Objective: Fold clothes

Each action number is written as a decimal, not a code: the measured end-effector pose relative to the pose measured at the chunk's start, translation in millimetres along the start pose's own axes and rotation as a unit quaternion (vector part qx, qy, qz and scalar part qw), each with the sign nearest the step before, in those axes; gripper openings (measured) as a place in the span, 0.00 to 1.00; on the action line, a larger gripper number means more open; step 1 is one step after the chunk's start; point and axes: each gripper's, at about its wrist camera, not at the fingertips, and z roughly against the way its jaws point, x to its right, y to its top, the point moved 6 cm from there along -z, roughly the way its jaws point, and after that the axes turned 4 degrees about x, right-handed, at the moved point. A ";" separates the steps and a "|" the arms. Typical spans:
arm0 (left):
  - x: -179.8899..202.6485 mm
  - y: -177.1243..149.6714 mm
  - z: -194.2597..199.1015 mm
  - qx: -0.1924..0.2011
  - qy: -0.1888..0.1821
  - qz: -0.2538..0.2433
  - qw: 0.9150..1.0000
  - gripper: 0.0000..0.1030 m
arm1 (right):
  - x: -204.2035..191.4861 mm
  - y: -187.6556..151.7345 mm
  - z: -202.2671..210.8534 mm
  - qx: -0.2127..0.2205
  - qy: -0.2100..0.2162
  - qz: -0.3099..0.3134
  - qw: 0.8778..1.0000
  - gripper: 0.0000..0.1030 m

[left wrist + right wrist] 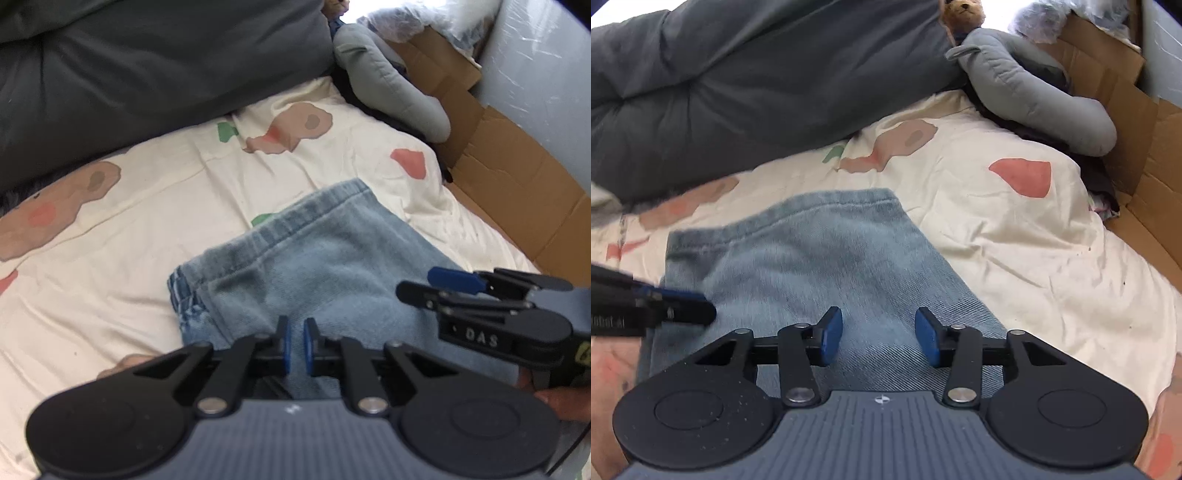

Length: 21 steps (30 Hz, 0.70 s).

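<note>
A folded pair of light blue jeans lies on a cream bedsheet with pink and brown blotches. My left gripper hovers over the jeans' near edge, its blue pads nearly together with a thin gap and nothing between them. My right gripper is open and empty above the jeans. In the left wrist view the right gripper shows at the right, over the jeans. In the right wrist view the left gripper shows at the left edge.
A dark grey duvet is piled along the far side of the bed. A grey plush cushion and a brown teddy bear lie at the far right. Flattened cardboard lines the right side by a plastic-wrapped wall.
</note>
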 end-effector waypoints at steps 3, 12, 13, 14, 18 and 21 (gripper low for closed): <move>0.1 -1.3 4.0 0.000 0.000 -0.004 1.000 0.10 | 2.9 -1.1 2.4 -0.012 0.009 0.020 1.000 0.51; 2.9 -2.4 20.0 0.003 0.003 -0.023 1.000 0.10 | 21.3 -19.4 20.4 -0.065 0.013 0.076 0.995 0.55; 4.1 -1.5 21.8 0.003 0.006 -0.024 1.000 0.10 | 24.0 -21.3 23.6 -0.069 0.010 0.074 0.995 0.55; 6.2 -0.5 23.5 0.004 0.007 -0.026 1.000 0.15 | 26.8 -23.1 26.8 -0.074 0.008 0.072 0.995 0.55; 18.6 1.8 29.4 0.007 -0.011 -0.036 0.999 0.26 | 33.0 -30.7 41.4 -0.091 -0.001 0.066 0.994 0.55; 29.3 -2.4 30.4 0.001 -0.039 -0.042 0.998 0.26 | 34.0 -34.8 55.8 -0.088 0.000 0.070 0.994 0.55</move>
